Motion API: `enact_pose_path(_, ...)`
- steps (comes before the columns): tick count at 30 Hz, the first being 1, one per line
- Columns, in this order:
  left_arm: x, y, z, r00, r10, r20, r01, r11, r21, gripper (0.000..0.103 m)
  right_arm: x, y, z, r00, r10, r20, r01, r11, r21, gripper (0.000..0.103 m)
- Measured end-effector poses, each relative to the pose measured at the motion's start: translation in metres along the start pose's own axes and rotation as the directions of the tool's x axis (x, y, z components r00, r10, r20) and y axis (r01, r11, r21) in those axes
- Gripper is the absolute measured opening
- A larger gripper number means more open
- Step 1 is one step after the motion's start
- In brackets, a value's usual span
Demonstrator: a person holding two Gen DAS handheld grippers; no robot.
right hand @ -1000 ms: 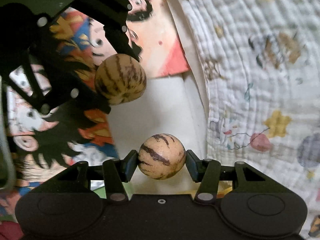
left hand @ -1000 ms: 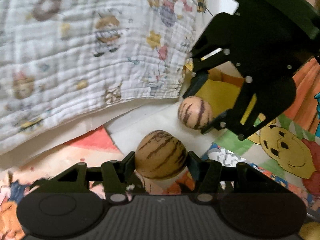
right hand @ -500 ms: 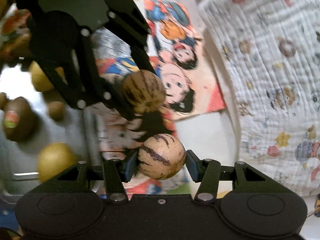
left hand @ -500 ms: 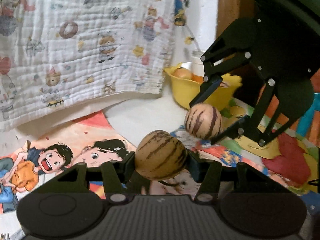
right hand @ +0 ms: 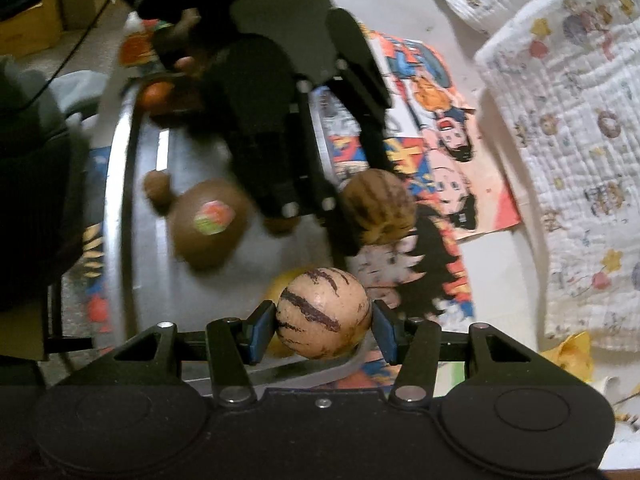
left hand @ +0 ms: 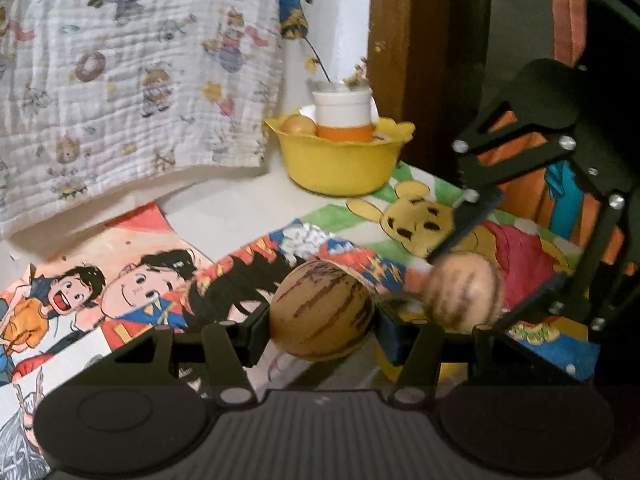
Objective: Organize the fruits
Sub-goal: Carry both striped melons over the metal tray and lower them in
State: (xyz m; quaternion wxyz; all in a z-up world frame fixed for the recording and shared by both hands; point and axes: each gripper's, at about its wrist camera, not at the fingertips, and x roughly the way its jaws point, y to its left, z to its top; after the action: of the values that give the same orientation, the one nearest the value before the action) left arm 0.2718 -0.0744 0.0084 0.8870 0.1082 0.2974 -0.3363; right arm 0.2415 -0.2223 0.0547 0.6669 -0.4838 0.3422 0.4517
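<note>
My left gripper [left hand: 322,322] is shut on a tan, brown-striped round fruit [left hand: 322,310], held above the cartoon mat. My right gripper [right hand: 323,320] is shut on a second striped fruit [right hand: 323,312], paler with dark streaks. In the left wrist view the right gripper [left hand: 468,280] shows at the right with its blurred fruit [left hand: 462,290]. In the right wrist view the left gripper [right hand: 360,208] holds its fruit [right hand: 378,206] over the edge of a round metal tray [right hand: 120,184]. The tray holds a brown fruit with a sticker [right hand: 208,222], small brown fruits [right hand: 158,188] and a yellow fruit [right hand: 280,286].
A yellow bowl [left hand: 340,160] with a white and orange cup [left hand: 344,114] and a fruit stands at the back by a wooden post. A printed white cloth [left hand: 132,68] hangs at the back left. Cartoon mats [left hand: 132,280] cover the table.
Both grippers have pulled back from the cloth and swung towards the metal tray, each still holding its striped fruit. The tray and the yellow bowl have come into view.
</note>
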Motion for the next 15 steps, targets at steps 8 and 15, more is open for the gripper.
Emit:
enact_pose_path(8,0.008,-0.009,-0.006,0.996,0.015,-0.086,-0.011,0.999,0.043,0.059,-0.001,0.038,-0.010,0.995,0.085,0.048,-0.085,0.996,0.016,0.054)
enact_pose_path(15,0.013,-0.011,-0.010,0.990,0.029,-0.137,-0.021,0.998,0.064,0.060,0.011,0.052,-0.014,0.995,0.082,0.064,-0.084,0.996,0.023,0.054)
